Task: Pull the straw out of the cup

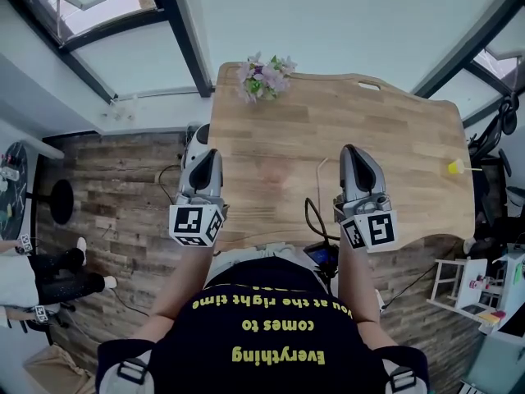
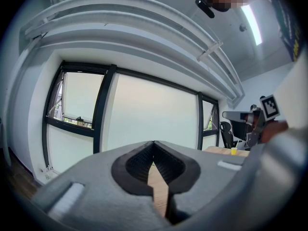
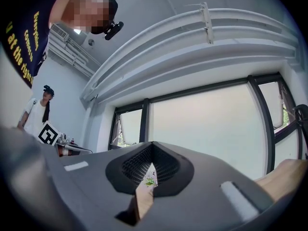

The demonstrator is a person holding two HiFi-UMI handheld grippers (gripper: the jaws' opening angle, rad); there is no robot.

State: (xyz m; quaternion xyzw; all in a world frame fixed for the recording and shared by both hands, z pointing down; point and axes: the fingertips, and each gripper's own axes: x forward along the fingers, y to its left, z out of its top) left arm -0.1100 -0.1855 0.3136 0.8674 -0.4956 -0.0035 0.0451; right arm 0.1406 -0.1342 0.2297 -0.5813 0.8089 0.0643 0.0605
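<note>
Wooden table (image 1: 394, 138), large windows beyond. One small yellow cup (image 1: 454, 167) sits near the table's right edge, with a thin straw (image 1: 472, 169) poking out sideways; too small to see more. One flower bunch (image 1: 264, 78) at the far edge. Two grippers, both held about level over the near edge, well apart from the cup. Left gripper (image 1: 207, 156): jaws closed tip to tip, empty. Right gripper (image 1: 351, 150): likewise closed, holding nothing.

Right gripper (image 3: 152, 144) closed; perhaps flowers (image 3: 149, 181) beyond.
</note>
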